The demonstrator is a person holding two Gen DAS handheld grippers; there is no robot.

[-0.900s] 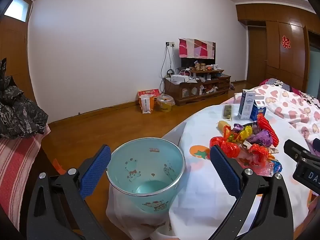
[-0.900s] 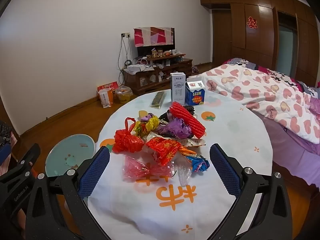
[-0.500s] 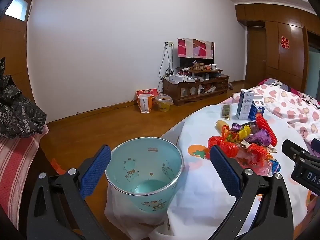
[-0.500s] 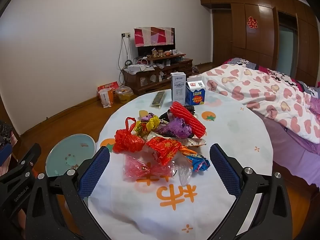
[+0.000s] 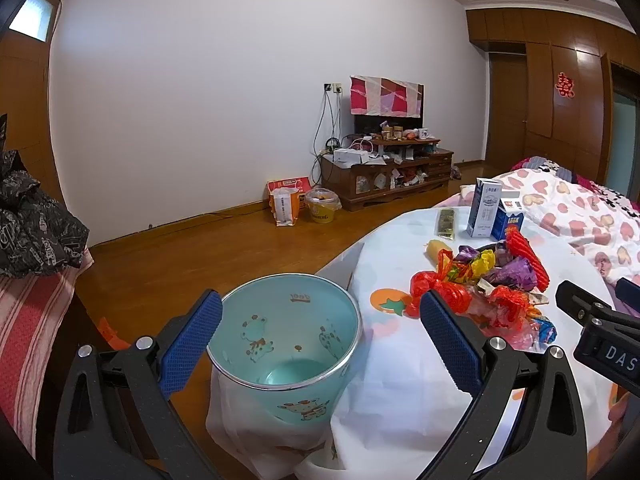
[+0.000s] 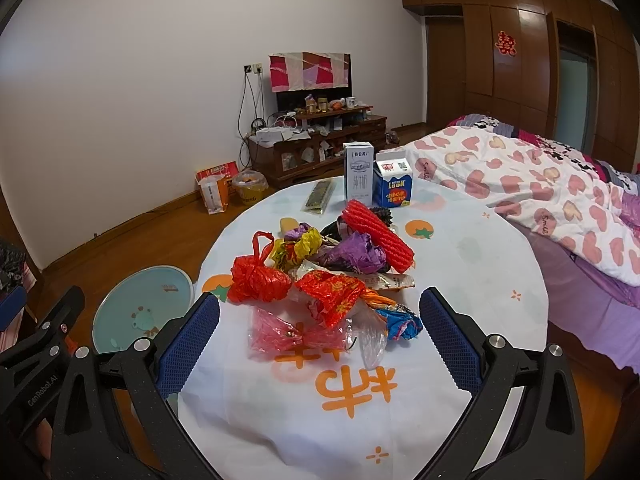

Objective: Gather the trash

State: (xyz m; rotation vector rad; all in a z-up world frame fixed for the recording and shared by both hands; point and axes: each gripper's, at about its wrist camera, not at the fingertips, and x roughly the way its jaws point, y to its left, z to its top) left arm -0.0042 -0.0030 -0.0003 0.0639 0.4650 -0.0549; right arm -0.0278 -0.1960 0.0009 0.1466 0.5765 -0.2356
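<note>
While both grippers hang over the near edge of the table (image 6: 500, 264), nothing is held. Far left, the left gripper (image 5: 320, 340) has its jaws spread wide, blue pads either side of the bin (image 5: 286, 344) without touching it. The bin stands on the floor just beside the table's left edge, open top up, a cartoon print on its wall and nothing visible inside. Moving right onto the white cloth, there's the trash (image 6: 324, 276): a loose heap of crumpled wrappers and bags in the middle of the table, red bag (image 6: 258, 278) on its left, purple paper (image 6: 354, 254) and a ribbed red foam net (image 6: 378, 236) on its right, clear pink plastic (image 6: 280, 332) nearest the camera. The right gripper (image 6: 320, 340) is just short of that heap, jaws wide too, near wrappers showing between the pads, none pinched. Beyond the heap, two cartons (image 6: 376, 182) stand upright side by side at the far edge, a flat dark packet (image 6: 320, 196) lying to their left. Further right, a bed (image 6: 560, 184) with a heart-print quilt sits beside the table.
</note>
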